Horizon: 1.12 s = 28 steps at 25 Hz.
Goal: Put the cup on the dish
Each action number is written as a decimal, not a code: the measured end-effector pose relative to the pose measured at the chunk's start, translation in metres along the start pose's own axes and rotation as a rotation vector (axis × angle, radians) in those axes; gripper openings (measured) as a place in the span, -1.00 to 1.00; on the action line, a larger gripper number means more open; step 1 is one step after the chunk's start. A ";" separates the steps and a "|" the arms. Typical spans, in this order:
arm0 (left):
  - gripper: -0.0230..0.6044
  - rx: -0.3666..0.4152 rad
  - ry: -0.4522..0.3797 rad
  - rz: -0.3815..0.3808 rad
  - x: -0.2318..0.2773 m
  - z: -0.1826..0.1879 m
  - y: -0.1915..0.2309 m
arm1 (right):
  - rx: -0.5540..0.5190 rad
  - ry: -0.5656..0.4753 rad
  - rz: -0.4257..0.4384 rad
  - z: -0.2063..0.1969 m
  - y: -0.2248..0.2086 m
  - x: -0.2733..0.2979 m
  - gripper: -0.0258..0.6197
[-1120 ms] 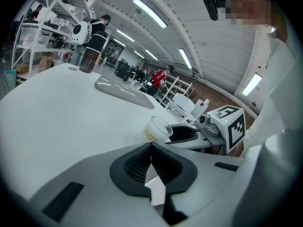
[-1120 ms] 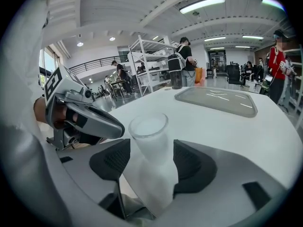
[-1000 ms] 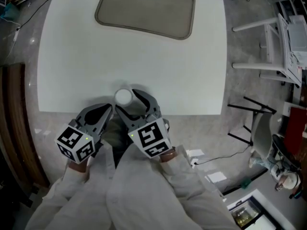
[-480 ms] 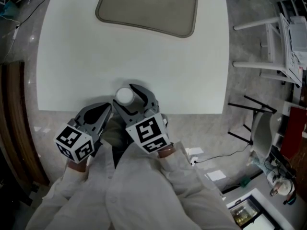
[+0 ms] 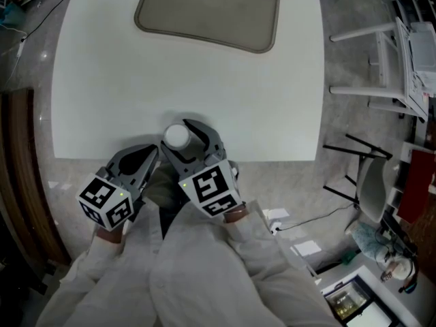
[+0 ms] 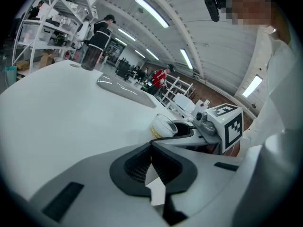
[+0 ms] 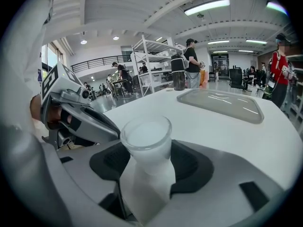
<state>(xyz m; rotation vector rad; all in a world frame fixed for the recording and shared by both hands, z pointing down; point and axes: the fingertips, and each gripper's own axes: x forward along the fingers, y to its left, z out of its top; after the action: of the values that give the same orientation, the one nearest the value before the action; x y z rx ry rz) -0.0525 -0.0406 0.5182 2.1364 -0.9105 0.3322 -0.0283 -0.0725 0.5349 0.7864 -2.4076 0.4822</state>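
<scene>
Currently: right tongs (image 7: 146, 167) clamped on clear cup (image 7: 146, 135) at table (image 5: 204, 94) near edge; its yellow label (image 6: 155, 131) illegible. Left tongs (image 6: 151, 148) closed, empty, alongside. Grey tray (image 5: 208, 12) at far edge.

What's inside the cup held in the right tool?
Looking into the cup, clamped in the right tool, only a plain white inside shows, with no separate object. The bottom of the inside is hidden by the cup's own rim and cloudy wall, so empty or filled cannot be told.
</scene>
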 end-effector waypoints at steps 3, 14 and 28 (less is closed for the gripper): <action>-0.90 0.005 0.000 -0.008 0.001 0.002 -0.002 | -0.005 0.013 0.001 -0.001 0.000 0.000 -0.08; -0.90 0.051 -0.008 -0.034 -0.006 0.019 -0.001 | 0.020 -0.010 -0.036 0.017 -0.004 -0.003 -0.08; -0.90 0.186 -0.037 -0.080 -0.020 0.066 -0.017 | 0.011 -0.085 -0.098 0.067 -0.002 -0.033 -0.08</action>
<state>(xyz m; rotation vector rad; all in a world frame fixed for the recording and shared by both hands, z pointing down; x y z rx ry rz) -0.0585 -0.0722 0.4545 2.3494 -0.8402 0.3489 -0.0316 -0.0924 0.4633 0.9421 -2.4322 0.4319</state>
